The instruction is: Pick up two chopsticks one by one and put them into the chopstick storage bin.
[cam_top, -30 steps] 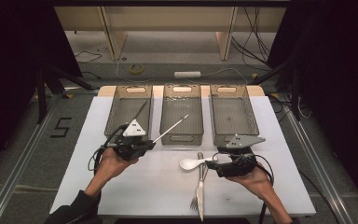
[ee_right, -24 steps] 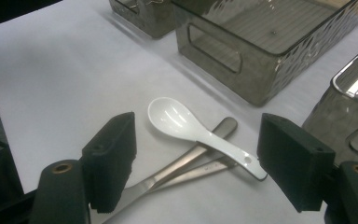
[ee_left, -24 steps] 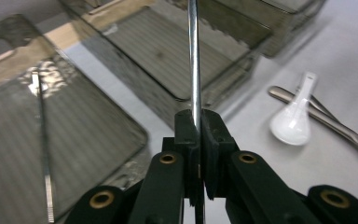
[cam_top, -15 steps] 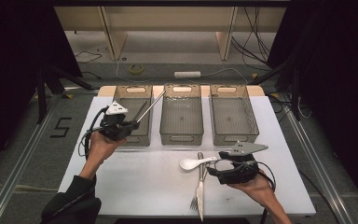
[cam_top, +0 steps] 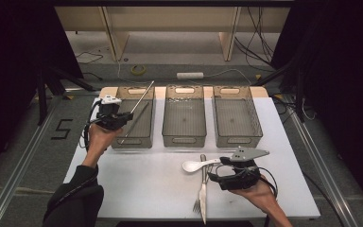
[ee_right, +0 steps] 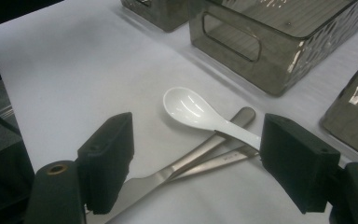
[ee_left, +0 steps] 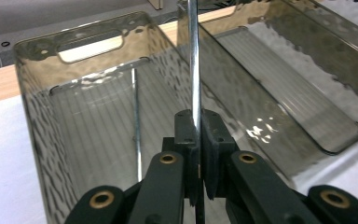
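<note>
Nearest: right gripper (cam_top: 216,169), jaws wide apart around a white spoon (cam_top: 194,165) (lying across knife (cam_top: 203,194) and fork (cam_top: 198,201)). Farther: left gripper (cam_top: 123,117) clamps a metal rod (cam_top: 139,98) over the left bin (cam_top: 142,139).

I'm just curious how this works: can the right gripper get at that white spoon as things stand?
Probably yes. The right gripper is open just short of the white spoon, with nothing between them. The spoon's handle lies across the knife and fork, so closing on it might nudge those.
</note>
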